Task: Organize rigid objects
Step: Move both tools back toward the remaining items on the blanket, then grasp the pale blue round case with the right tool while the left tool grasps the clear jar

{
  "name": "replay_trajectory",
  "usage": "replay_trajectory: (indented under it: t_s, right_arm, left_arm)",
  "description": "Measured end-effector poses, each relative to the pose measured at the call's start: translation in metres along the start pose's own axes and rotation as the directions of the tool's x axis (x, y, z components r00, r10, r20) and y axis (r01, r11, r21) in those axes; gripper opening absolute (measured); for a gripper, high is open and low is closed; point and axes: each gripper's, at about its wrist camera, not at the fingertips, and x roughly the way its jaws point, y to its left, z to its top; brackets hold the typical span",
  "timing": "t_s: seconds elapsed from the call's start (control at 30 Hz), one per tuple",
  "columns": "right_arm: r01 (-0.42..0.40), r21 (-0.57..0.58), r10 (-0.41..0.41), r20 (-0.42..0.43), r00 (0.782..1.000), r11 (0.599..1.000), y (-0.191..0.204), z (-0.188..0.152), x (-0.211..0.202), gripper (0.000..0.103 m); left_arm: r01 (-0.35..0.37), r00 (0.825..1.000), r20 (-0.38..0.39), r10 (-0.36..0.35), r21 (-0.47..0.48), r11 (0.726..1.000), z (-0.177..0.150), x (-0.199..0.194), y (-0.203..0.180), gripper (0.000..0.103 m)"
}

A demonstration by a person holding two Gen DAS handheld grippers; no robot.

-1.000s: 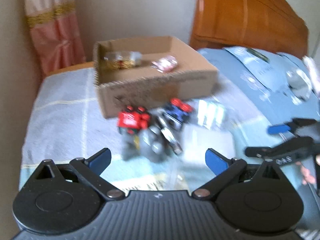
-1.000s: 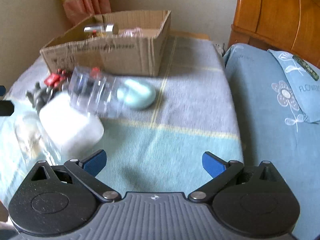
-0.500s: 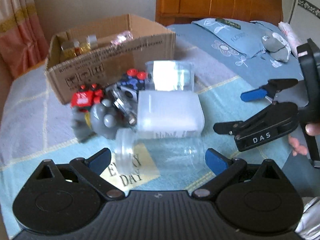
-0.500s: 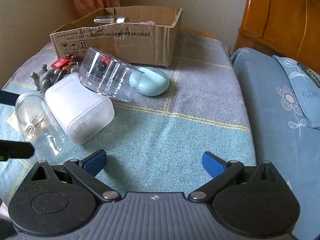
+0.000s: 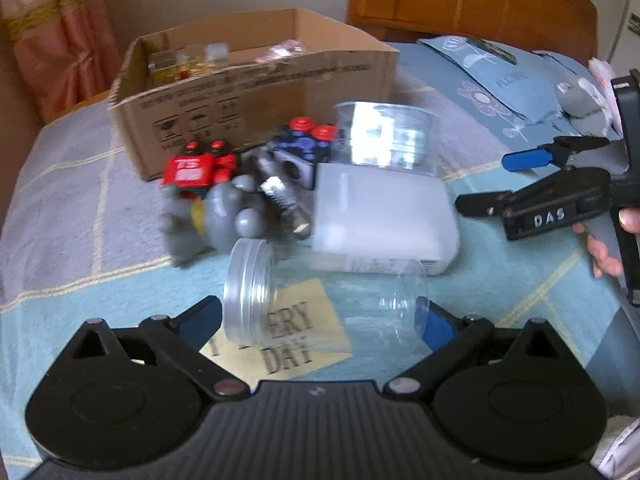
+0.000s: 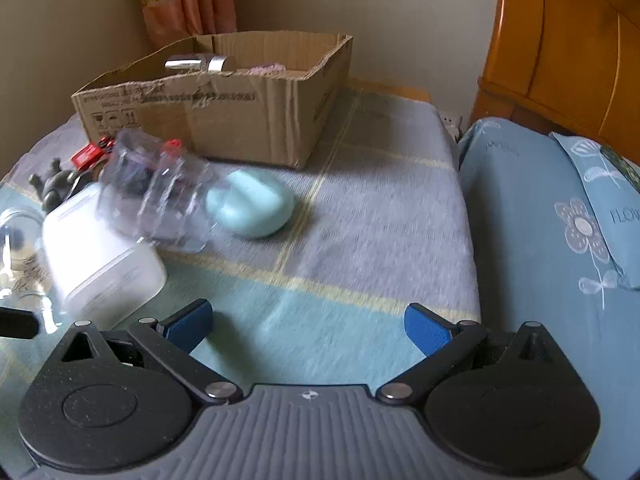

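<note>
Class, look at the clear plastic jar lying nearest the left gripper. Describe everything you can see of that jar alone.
The clear jar looks like thin transparent plastic, with a threaded neck and no lid. It lies on its side on the blanket, open mouth toward the left, base toward the right. A yellow card with printed letters shows through it. It lies between the open fingers of the left gripper; contact with them is unclear. The frosted white box sits just behind it, seemingly touching.
</note>
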Motion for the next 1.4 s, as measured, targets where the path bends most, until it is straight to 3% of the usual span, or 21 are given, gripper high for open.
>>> replay_trajectory:
  t_s: [0.5,0.83,1.1,1.2,1.33,1.4]
  right_arm:
    - [-0.100,-0.115,0.108,0.058,0.992,0.988,-0.008,0.041,0.043,0.103]
    - [-0.035,-0.048,0.039,0.082,0.996,0.998,-0.022,0.041,0.044,0.103]
    - [-0.068,-0.133,0.078,0.067,0.995,0.989,-0.014,0.047,0.046,0.103]
    - [-0.073,-0.192,0.089,0.076,0.993,0.979,-0.009,0.047,0.045,0.103]
    - [-0.112,-0.322,0.136,0.054,0.989,0.940,-0.002,0.056,0.046,0.101]
    - [-0.147,-0.369,0.172,0.037,0.984,0.918,-0.002,0.061,0.046,0.093]
  left_arm:
    - [-0.055,0.998,-0.031,0.053,-0.076,0.996,-0.009,0.000,0.020,0.100]
    - [-0.067,0.997,-0.028,0.065,-0.073,0.995,-0.007,0.003,0.017,0.100]
    - [-0.094,0.995,0.036,0.097,-0.062,0.994,-0.005,0.000,0.014,0.099]
    - [-0.102,0.993,0.063,0.104,-0.033,0.994,-0.004,-0.003,0.011,0.092]
    - [-0.095,0.993,0.067,0.098,-0.034,0.995,-0.004,-0.003,0.011,0.091]
    - [-0.099,0.992,0.069,0.102,-0.037,0.994,-0.005,-0.003,0.011,0.091]
